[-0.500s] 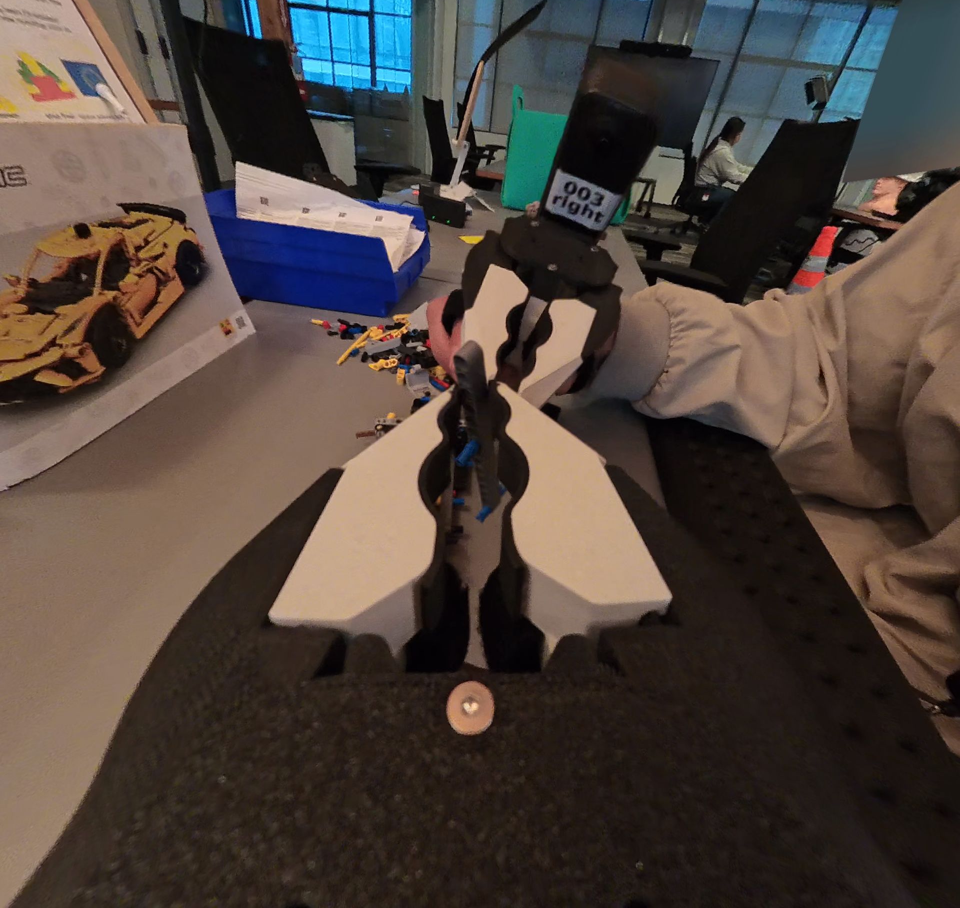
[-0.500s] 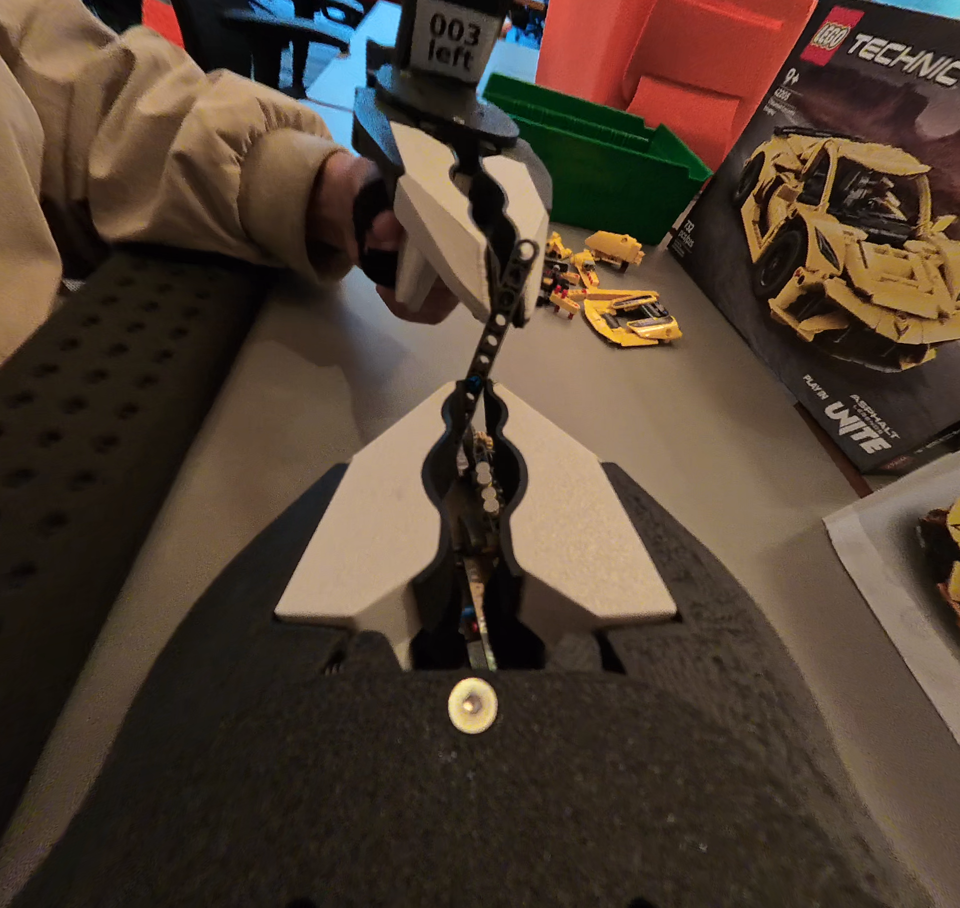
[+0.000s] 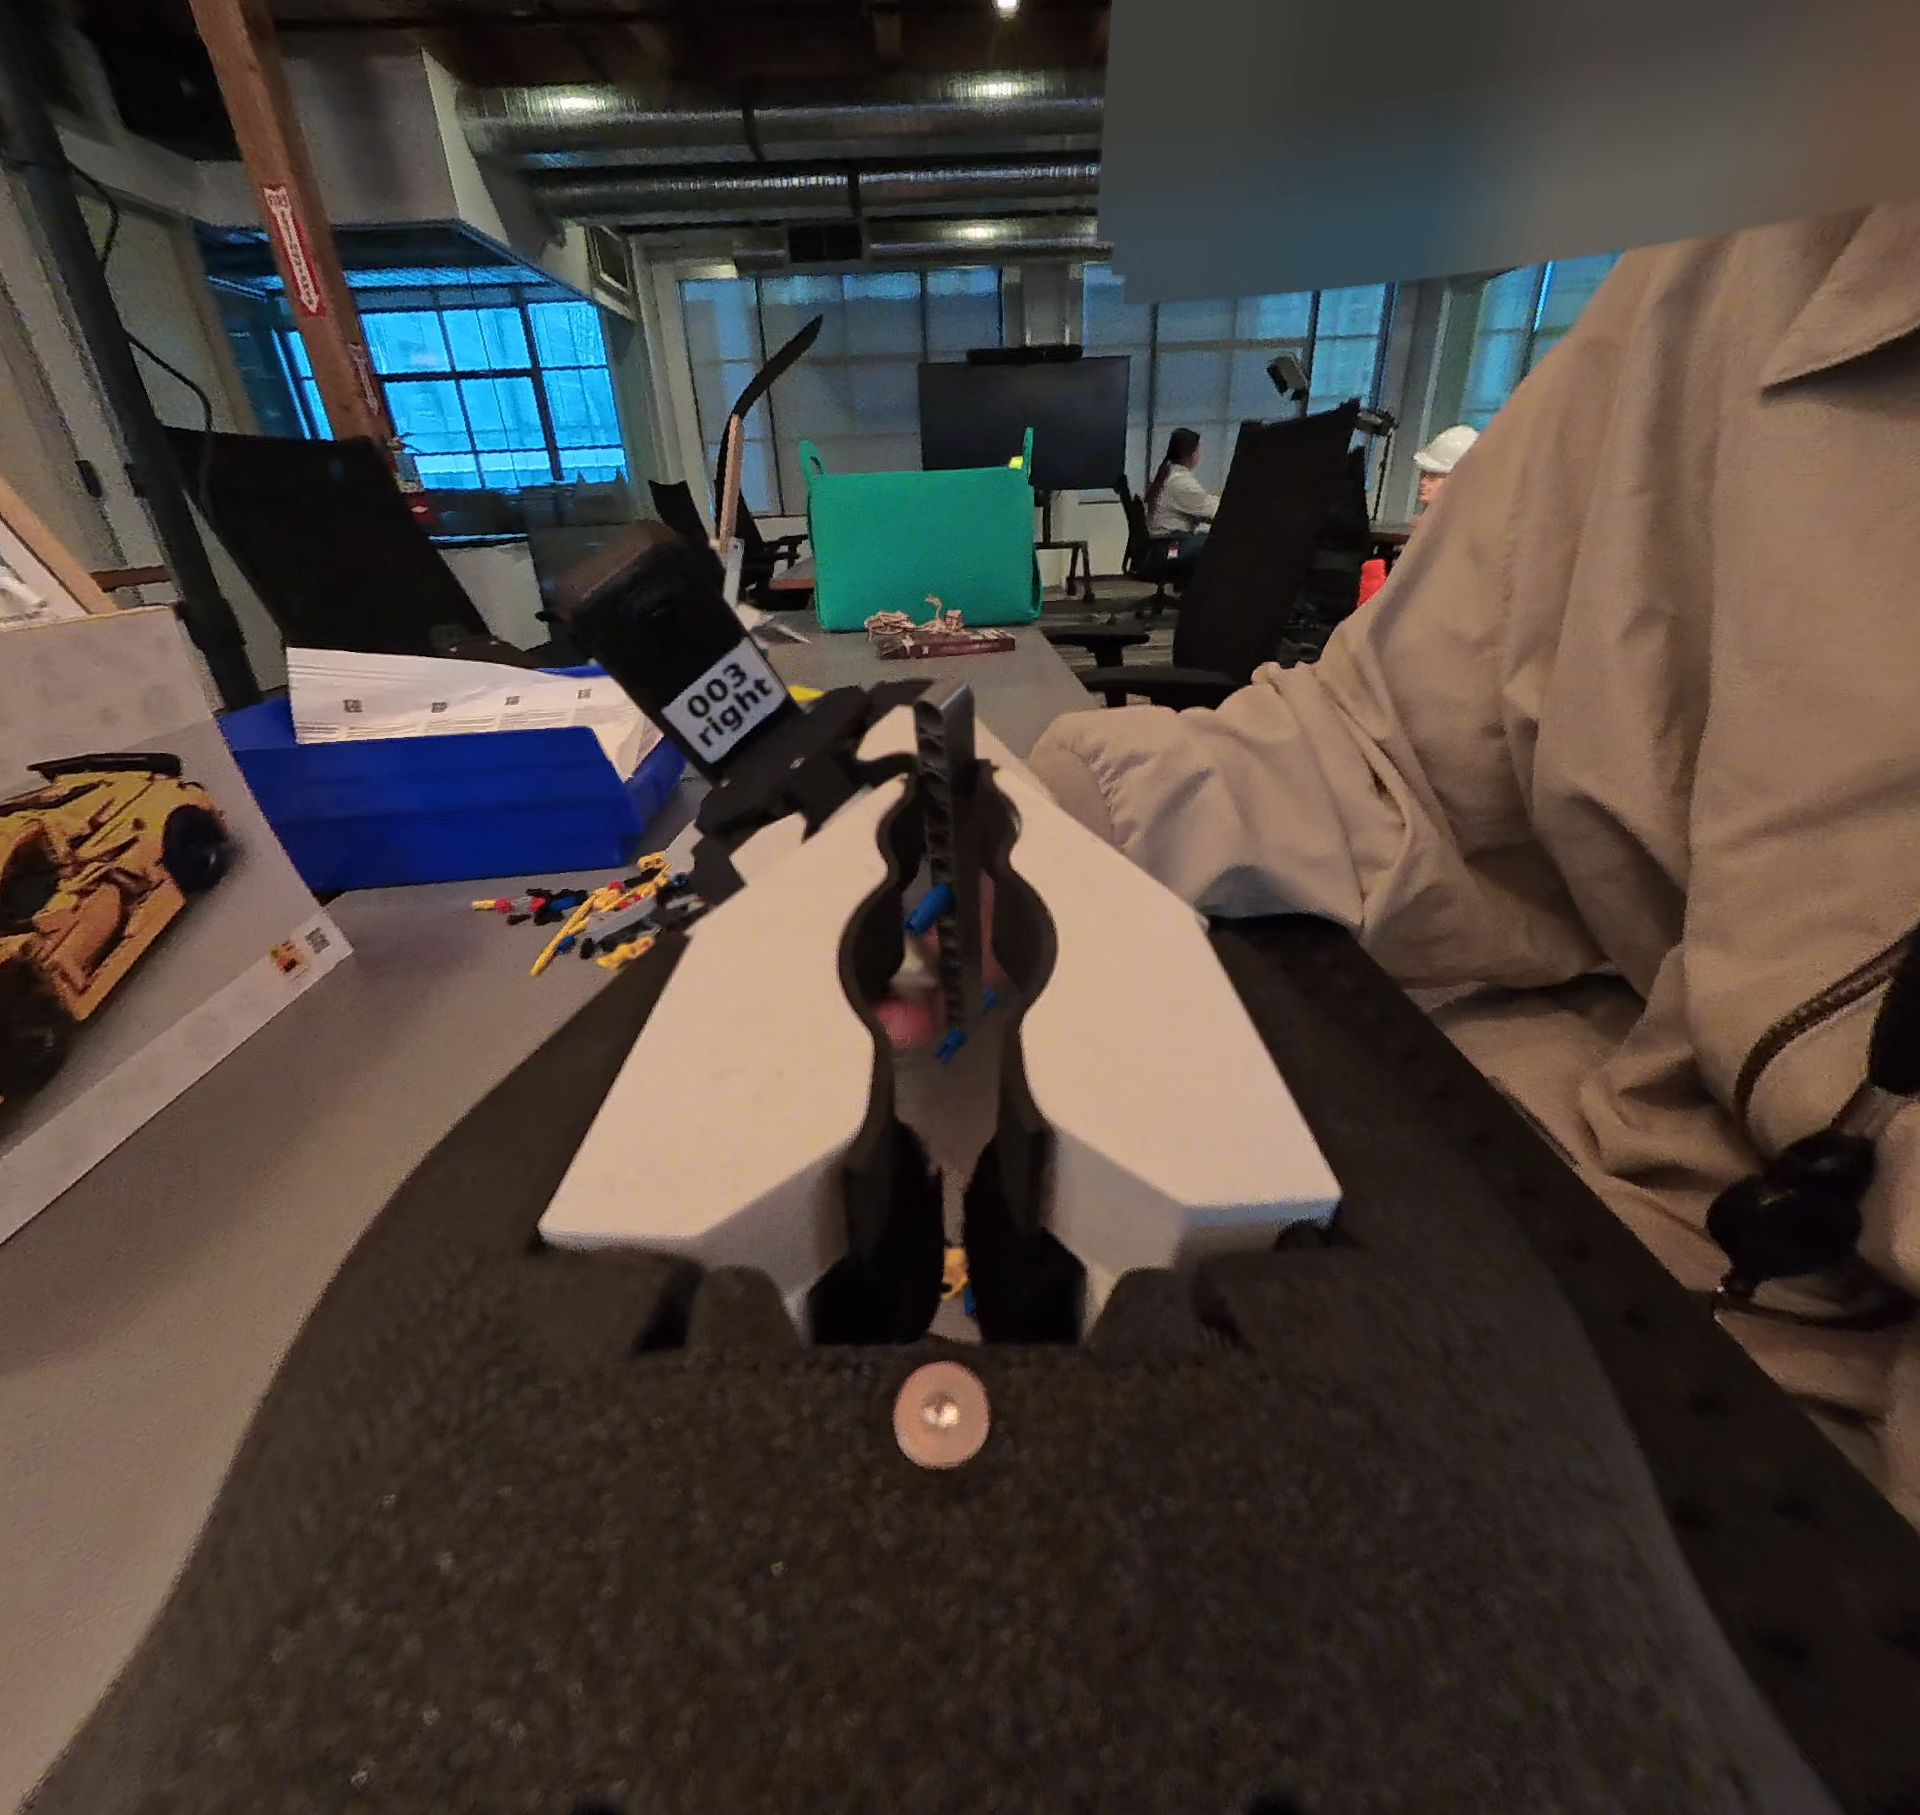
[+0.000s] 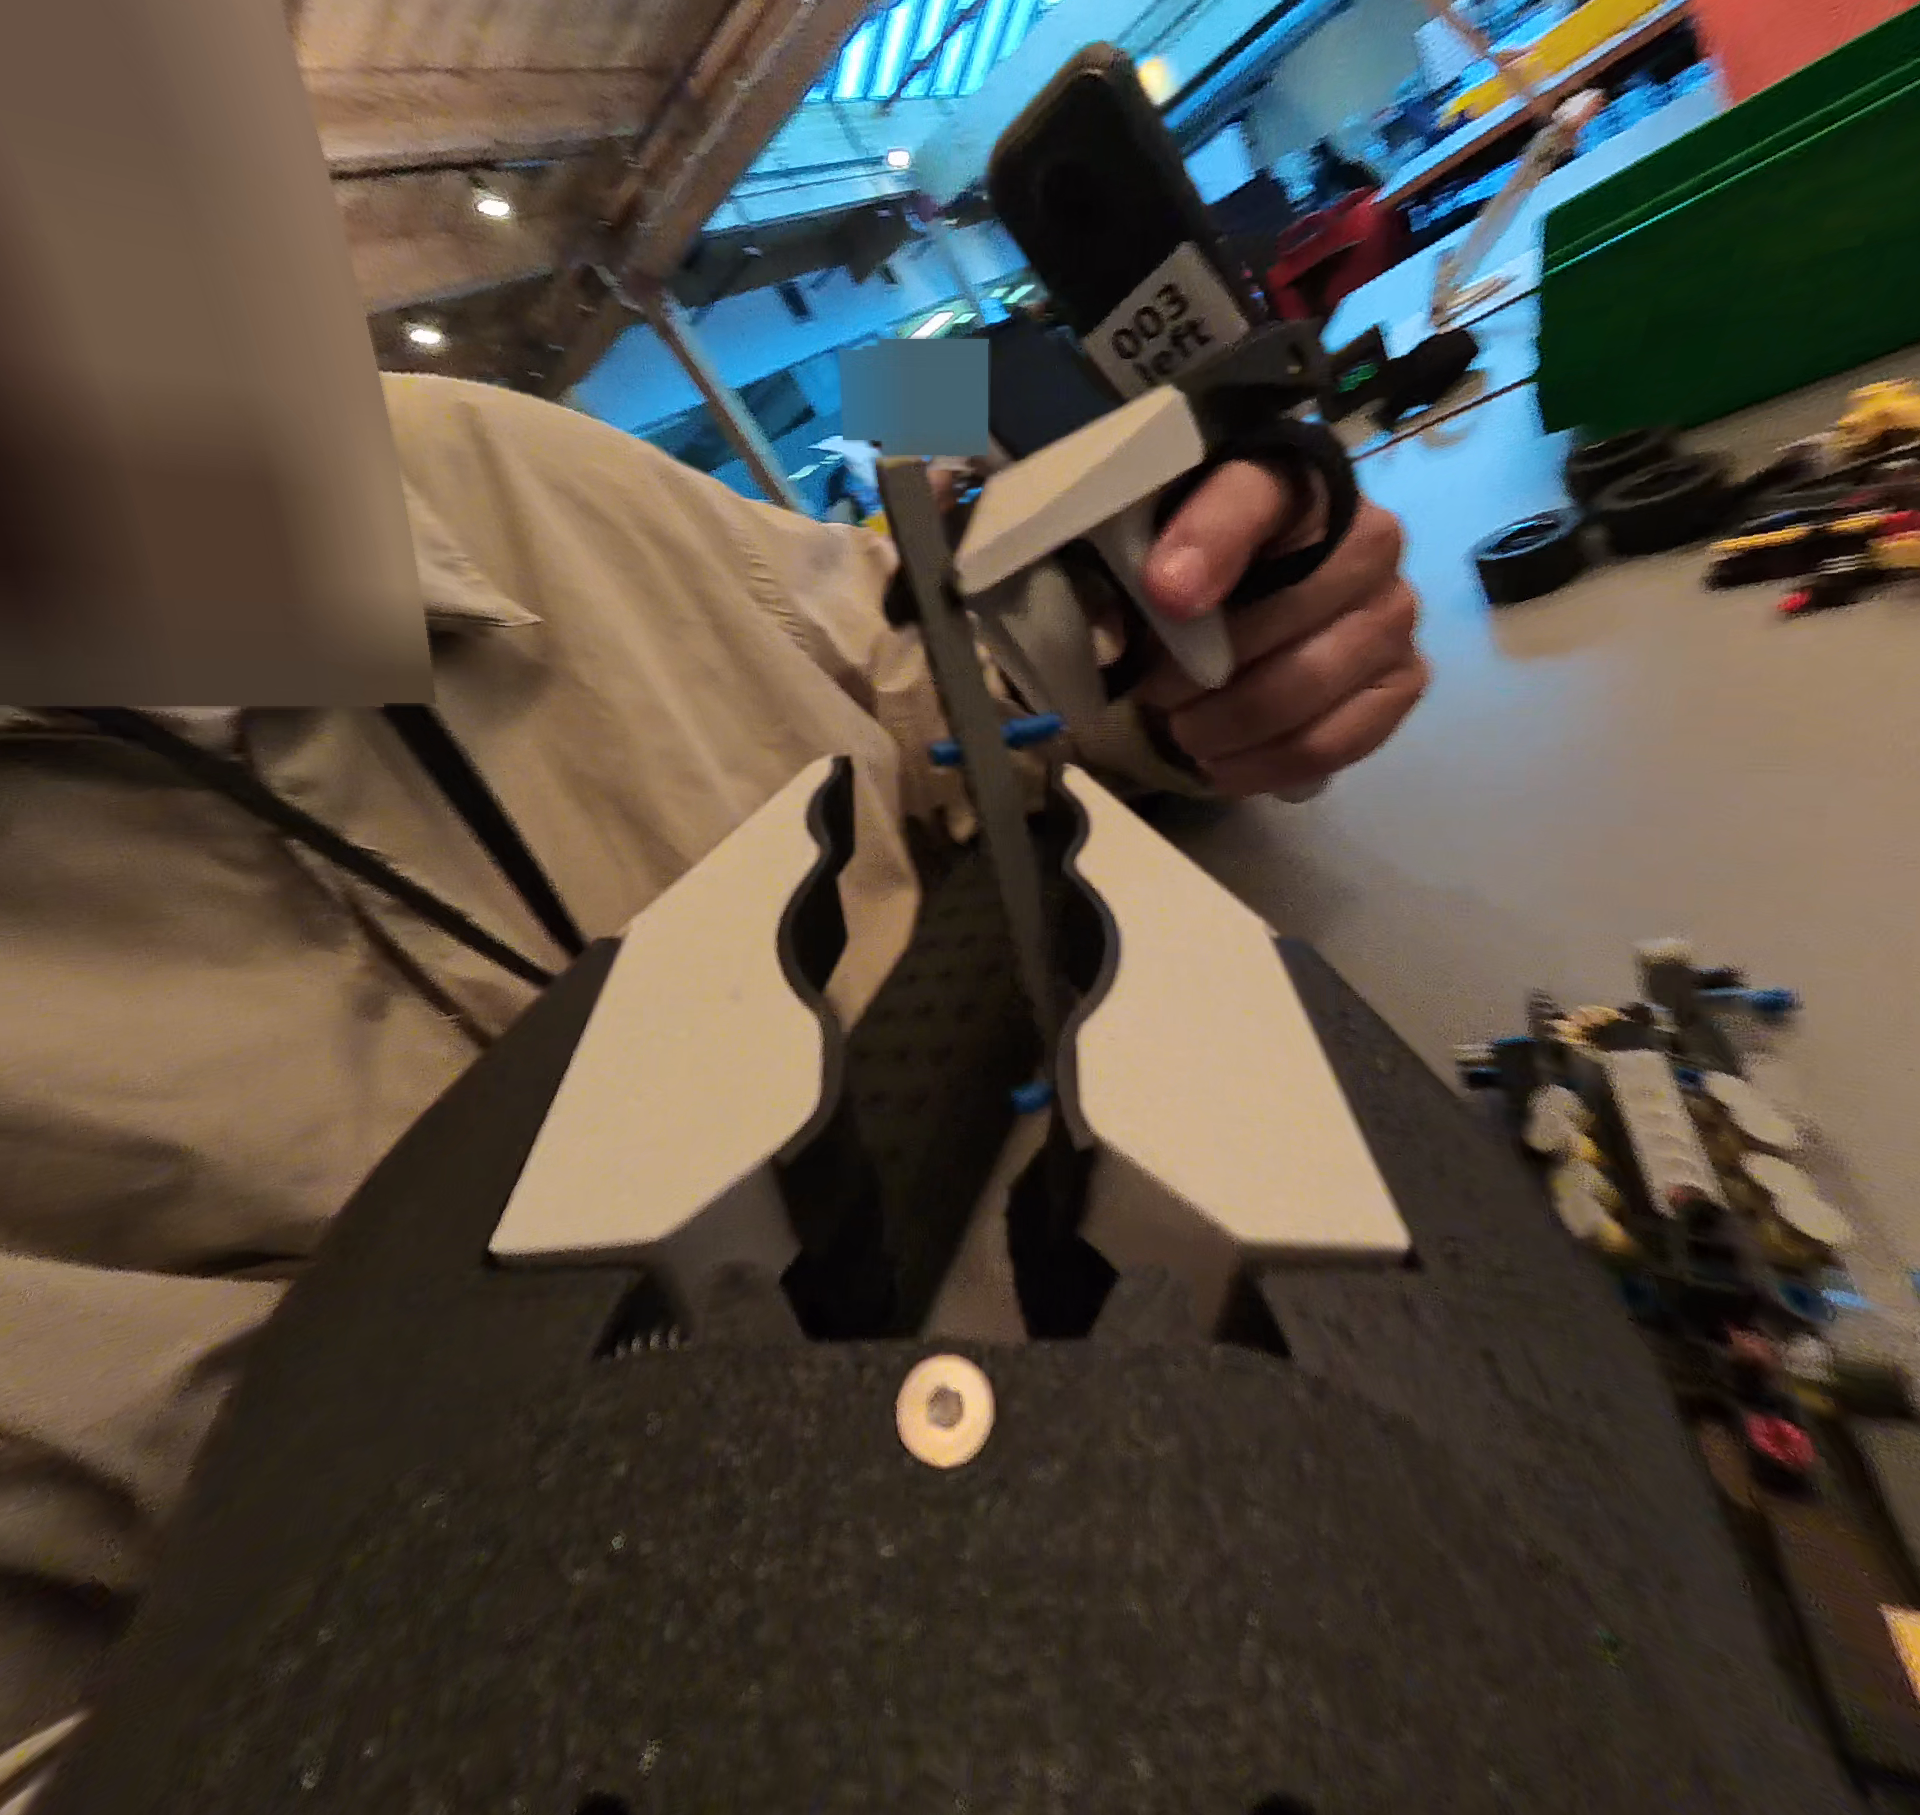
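Observation:
A long dark grey beam [image 3: 940, 809] with blue pins stands upright between the white fingers of my left gripper [image 3: 940, 778], which is shut on it. In the right wrist view the same beam [image 4: 992, 830] slants from the left gripper [image 4: 971, 591] down into my right gripper [image 4: 956, 778]. The right gripper's jaws are apart, and the beam lies along the inner side of its right finger [image 4: 1174, 1017]. Both grippers are lifted above the grey table [image 3: 208, 1090]. The right gripper's black camera housing [image 3: 665, 622] shows just behind the left gripper's fingers.
A blue bin [image 3: 436, 809] with white sheets, a scatter of small loose pieces [image 3: 592, 913] and a box with a yellow car picture [image 3: 104, 892] stand at the left. A green bin [image 4: 1714, 311], black tyres [image 4: 1538, 550] and a partly built model [image 4: 1662, 1142] lie at the right. Left and right tips are no more than a few centimetres apart.
My right gripper has opened and let go of the beam. Both grippers have risen and tilted upward, and the left one still holds the beam.

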A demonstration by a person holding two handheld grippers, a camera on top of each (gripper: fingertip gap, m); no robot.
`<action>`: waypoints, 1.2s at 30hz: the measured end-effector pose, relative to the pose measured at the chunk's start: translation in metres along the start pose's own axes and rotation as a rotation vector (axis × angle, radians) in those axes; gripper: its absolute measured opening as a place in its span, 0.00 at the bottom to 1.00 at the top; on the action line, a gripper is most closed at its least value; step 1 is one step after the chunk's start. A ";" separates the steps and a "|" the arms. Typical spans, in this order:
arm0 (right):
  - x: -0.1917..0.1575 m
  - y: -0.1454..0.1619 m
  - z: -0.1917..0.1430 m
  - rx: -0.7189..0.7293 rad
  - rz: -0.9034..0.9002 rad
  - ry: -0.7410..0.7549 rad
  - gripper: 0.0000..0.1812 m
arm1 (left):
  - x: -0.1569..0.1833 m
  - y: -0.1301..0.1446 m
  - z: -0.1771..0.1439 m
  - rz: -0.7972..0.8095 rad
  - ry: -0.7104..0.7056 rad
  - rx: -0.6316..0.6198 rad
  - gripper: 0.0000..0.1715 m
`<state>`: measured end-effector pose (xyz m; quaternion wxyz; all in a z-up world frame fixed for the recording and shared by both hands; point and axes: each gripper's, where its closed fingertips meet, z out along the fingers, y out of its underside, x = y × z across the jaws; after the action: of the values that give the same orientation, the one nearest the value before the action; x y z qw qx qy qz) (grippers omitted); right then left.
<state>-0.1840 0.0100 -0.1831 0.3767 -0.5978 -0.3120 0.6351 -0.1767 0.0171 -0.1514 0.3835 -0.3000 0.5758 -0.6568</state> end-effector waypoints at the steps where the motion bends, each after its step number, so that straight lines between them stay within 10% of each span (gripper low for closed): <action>1: -0.003 0.000 0.001 -0.008 0.024 -0.027 0.18 | 0.002 0.001 0.001 0.011 0.007 -0.005 0.05; 9: -0.002 0.004 0.002 -0.038 0.001 -0.015 0.08 | 0.005 0.001 0.003 0.001 0.021 0.012 0.06; 19: 0.051 0.010 -0.025 -0.308 -0.453 0.569 0.06 | -0.031 0.037 0.001 0.000 -0.179 -0.211 0.05; 28: 0.048 0.013 -0.020 -0.268 -0.341 0.475 0.05 | -0.019 0.036 0.002 0.187 -0.153 -0.235 0.04; 33: 0.045 -0.002 -0.030 -0.043 -0.016 0.308 0.22 | -0.021 0.052 0.007 0.553 -0.249 -0.389 0.04; 36: 0.043 -0.002 -0.030 0.011 0.166 0.188 0.15 | -0.020 0.058 0.012 0.700 -0.275 -0.436 0.04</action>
<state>-0.1537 0.0459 -0.2062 0.3534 -0.6765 -0.2213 0.6070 -0.1474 0.0253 -0.2060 0.5838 -0.2454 0.7116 -0.3043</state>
